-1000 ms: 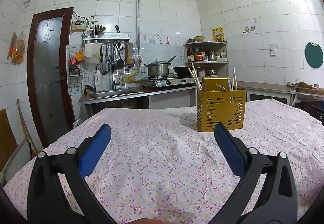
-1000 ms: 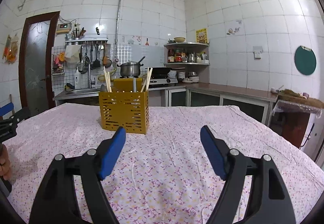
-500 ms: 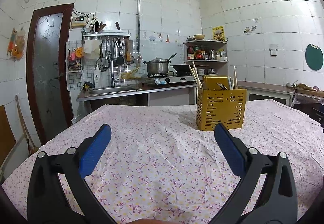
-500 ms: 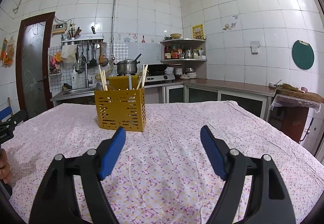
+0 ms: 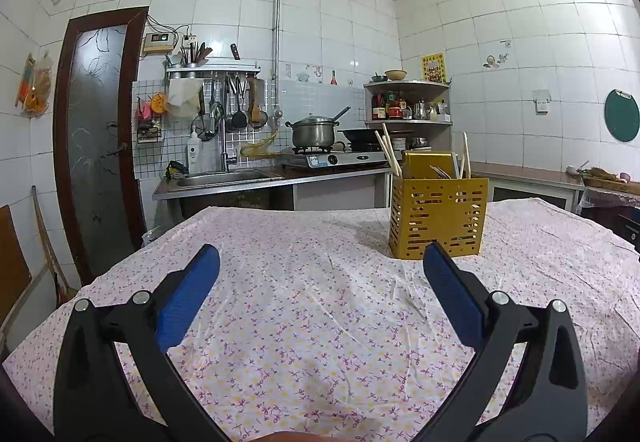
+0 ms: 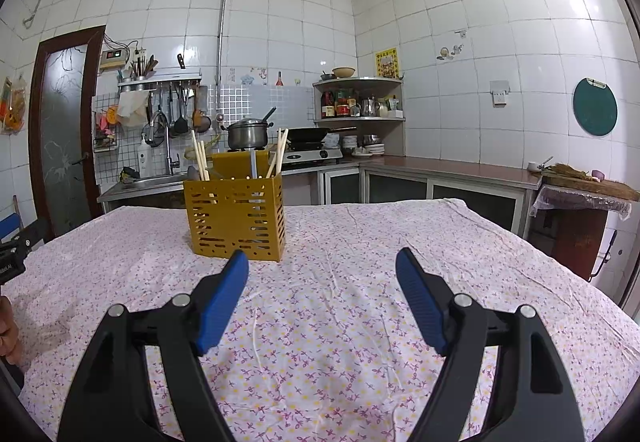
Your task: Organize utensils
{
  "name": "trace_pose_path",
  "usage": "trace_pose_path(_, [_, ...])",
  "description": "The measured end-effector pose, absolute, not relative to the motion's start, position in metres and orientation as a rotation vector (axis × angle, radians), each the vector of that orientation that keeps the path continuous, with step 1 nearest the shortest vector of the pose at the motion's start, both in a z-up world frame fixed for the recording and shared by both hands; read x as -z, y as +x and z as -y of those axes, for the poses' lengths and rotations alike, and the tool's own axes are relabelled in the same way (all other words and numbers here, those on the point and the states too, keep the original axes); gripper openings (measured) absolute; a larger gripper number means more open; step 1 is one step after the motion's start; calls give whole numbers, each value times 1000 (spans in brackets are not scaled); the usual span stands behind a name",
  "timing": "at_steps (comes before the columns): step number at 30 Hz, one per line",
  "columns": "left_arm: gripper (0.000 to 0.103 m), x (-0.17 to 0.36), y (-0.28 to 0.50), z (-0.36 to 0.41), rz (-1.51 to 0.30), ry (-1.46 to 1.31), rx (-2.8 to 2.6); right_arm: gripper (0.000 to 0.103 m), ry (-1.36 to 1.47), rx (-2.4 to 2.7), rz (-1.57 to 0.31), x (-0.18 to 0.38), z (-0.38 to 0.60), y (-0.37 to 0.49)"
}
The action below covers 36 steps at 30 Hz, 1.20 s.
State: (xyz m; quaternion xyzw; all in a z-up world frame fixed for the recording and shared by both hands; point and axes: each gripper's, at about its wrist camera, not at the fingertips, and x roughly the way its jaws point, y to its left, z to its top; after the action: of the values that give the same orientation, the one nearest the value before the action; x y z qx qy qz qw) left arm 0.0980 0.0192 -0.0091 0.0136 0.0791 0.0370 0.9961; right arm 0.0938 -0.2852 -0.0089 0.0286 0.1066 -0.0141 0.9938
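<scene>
A yellow slotted utensil holder (image 5: 438, 216) stands upright on the table with the floral cloth (image 5: 304, 306). It holds wooden chopsticks (image 5: 387, 155) and metal cutlery. It also shows in the right wrist view (image 6: 236, 216), with chopsticks (image 6: 199, 156) sticking out. My left gripper (image 5: 322, 262) is open and empty, above the cloth, left of and nearer than the holder. My right gripper (image 6: 322, 262) is open and empty, above the cloth, right of and nearer than the holder. The left gripper's tip (image 6: 16, 242) shows at the right wrist view's left edge.
Behind the table runs a counter with a sink (image 5: 224, 178), a gas stove with a steel pot (image 5: 313, 132) and a corner shelf (image 5: 408, 102). A brown door (image 5: 100, 138) is at the left. A side counter (image 6: 452, 172) runs along the right wall.
Both grippers have risen or tilted a little, so the holder sits slightly lower and nearer in both views. Both stay open and empty.
</scene>
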Motion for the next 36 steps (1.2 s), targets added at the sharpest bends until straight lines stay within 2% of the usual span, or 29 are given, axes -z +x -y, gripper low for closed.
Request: trace_pose_path(36, [98,12,99,-22,-165,17,-76,75,53,29,-213,10,284,92])
